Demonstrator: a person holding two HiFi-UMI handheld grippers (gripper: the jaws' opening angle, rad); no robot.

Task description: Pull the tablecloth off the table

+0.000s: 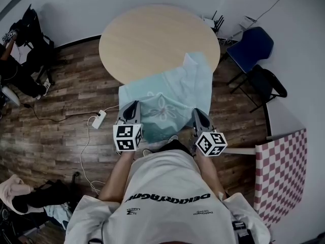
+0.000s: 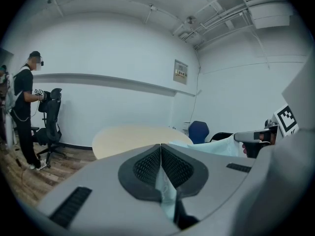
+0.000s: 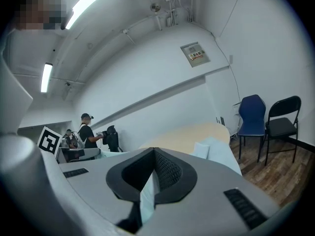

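Well, the left claw point(image 2: 160, 154) is shut tight on a fold of the pale green tablecloth point(image 1: 167, 93) of thin soft fabric with a flower print. The right claw point(image 3: 153, 154) is clamped on the same cloth in the same manner. A narrow strip of fabric shows between the dark ribbed pads of each one. The two claws hold the near edge, one at each side, so the cloth is spread between them. From there it reaches to the round table point(image 1: 152, 37) of light wood, where only its far, crumpled end lies on the near right part of the top.

I judge the cloth to be light and limp, not fragile, and it should slide easily on the smooth wood. It has no stiffness, so it bunches wherever it is not pulled. The near corners are the good place to hold, with enough fabric inside the pads, because a thin edge could slip out. Below is the brown wooden floor point(image 1: 66, 116), and the loose middle may sag toward it.
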